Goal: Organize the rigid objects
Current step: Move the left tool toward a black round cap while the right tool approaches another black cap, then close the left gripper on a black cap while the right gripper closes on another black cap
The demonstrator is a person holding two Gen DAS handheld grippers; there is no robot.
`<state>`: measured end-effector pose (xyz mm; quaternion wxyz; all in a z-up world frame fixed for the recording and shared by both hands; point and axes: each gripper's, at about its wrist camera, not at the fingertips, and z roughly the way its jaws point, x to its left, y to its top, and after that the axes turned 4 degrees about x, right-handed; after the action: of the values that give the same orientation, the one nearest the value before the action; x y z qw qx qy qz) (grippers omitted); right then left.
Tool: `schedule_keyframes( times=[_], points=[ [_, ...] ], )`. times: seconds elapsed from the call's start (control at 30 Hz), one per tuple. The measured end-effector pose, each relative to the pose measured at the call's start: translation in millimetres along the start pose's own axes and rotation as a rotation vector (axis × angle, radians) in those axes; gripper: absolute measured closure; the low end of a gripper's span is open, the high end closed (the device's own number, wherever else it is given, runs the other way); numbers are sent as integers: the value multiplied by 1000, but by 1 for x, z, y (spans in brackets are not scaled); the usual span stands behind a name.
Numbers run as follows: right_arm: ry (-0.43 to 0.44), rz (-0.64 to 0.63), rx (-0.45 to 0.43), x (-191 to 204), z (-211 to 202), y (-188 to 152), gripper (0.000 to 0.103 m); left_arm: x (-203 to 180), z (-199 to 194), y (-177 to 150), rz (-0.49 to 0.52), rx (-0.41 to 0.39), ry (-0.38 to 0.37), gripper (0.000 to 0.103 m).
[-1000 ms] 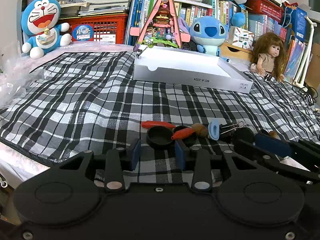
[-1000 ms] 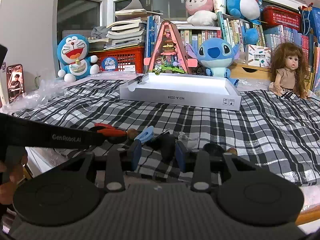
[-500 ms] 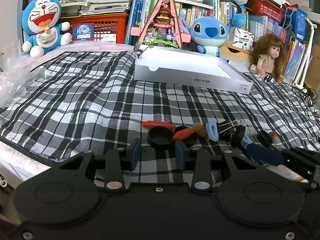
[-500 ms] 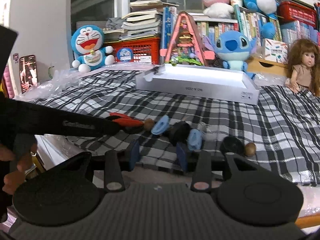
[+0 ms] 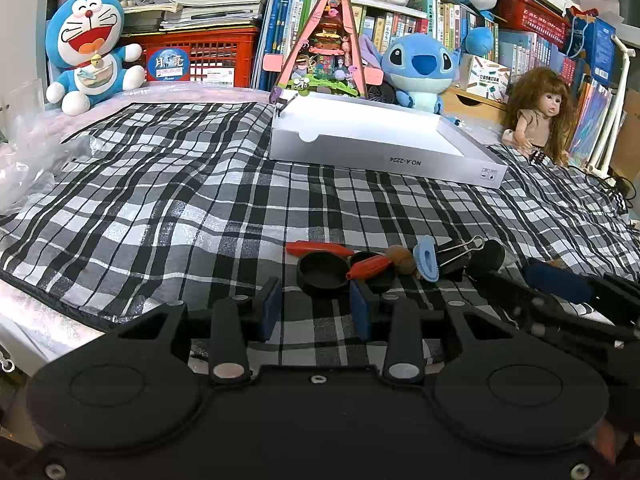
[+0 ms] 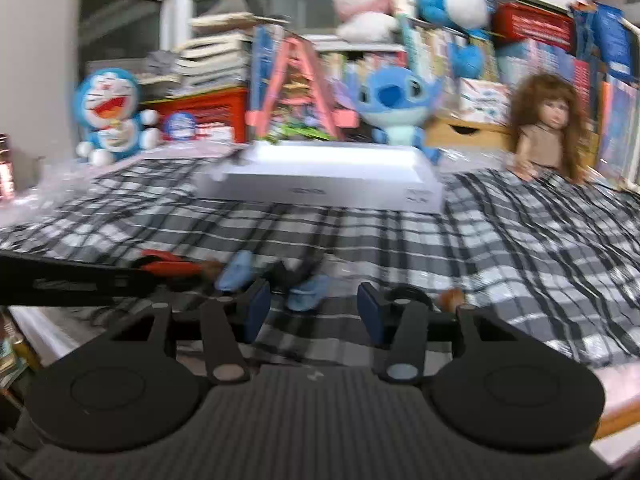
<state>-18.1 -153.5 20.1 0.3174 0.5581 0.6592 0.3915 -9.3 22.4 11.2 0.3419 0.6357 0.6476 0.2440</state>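
Small rigid objects lie in a loose row on the plaid cloth (image 5: pixel 168 200) near its front edge: two shallow black round lids (image 5: pixel 322 272), touching each other, two red pen-like pieces (image 5: pixel 370 266), one across the lids and one just behind them, one brown nut-like ball (image 5: pixel 402 260), one black binder clip (image 5: pixel 460 254), one black round cap (image 5: pixel 486 256) and two pale blue pieces (image 6: pixel 306 292), the nearer one blurred in the right wrist view. Left gripper (image 5: pixel 316 308) sits just short of the lids, its fingers partly apart with only cloth between them. Right gripper (image 6: pixel 314 310) has its jaws opening; the nearer blue piece lies ahead of the gap and neither pad presses on it. Farther back, one white tray-like box (image 5: pixel 380 156) rests on the cloth. Behind it stand one Doraemon plush (image 5: pixel 90 52), one Stitch plush (image 5: pixel 418 68), one pink triangular toy house (image 5: pixel 328 44) and one doll (image 5: pixel 540 114).
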Motion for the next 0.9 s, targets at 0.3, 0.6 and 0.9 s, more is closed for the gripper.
schedule_keyframes(
  times=[0.3, 0.6, 0.9],
  points=[
    [-30, -40, -15, 19, 9, 9, 39, -1, -1, -1, 4, -1, 0, 68],
    [-24, -28, 20, 12, 24, 15, 92, -5, -2, -2, 23, -5, -8, 84],
    [-17, -14, -22, 7, 5, 19, 94, -3, -2, -1, 21, -18, 12, 91]
  ],
)
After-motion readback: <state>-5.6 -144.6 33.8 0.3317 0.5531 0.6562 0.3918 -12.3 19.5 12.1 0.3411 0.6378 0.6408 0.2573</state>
